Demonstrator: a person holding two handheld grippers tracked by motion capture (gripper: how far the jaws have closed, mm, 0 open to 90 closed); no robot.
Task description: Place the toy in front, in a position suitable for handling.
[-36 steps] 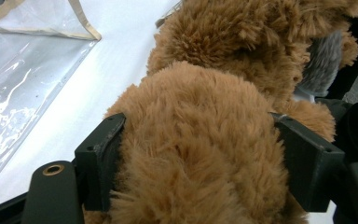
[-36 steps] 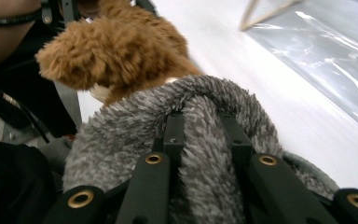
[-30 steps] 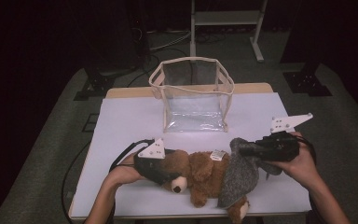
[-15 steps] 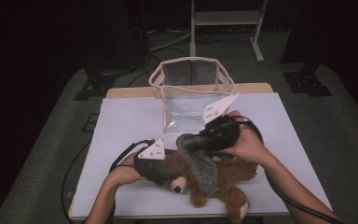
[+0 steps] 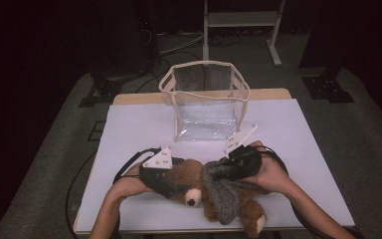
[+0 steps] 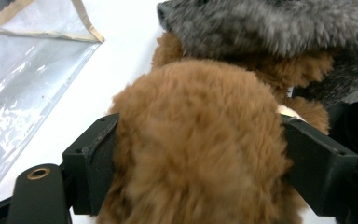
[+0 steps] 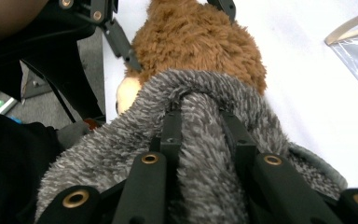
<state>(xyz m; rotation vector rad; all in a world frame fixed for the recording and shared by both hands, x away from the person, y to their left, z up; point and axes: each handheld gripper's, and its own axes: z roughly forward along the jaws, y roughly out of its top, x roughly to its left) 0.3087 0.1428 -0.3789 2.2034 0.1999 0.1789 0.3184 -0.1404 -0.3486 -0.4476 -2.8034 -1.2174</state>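
bear's head (image 6: 200, 140) fills left jaws; grey cloth (image 7: 205, 158) pinched in right.

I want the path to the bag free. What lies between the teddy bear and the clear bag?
Bare white table, as the high view shows: nothing lies between the teddy bear and the clear bag.

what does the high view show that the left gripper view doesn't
High view alone: both forearms, the right hand-held gripper pinching the grey fuzzy garment, the table's full outline, the bag's whole upright shape, and the dark floor around.

Left gripper view alone: its jaws, just opening a little, pressing either side of the teddy bear's brown head, close up.

Both: bear, grey garment, clear bag, white tabletop.
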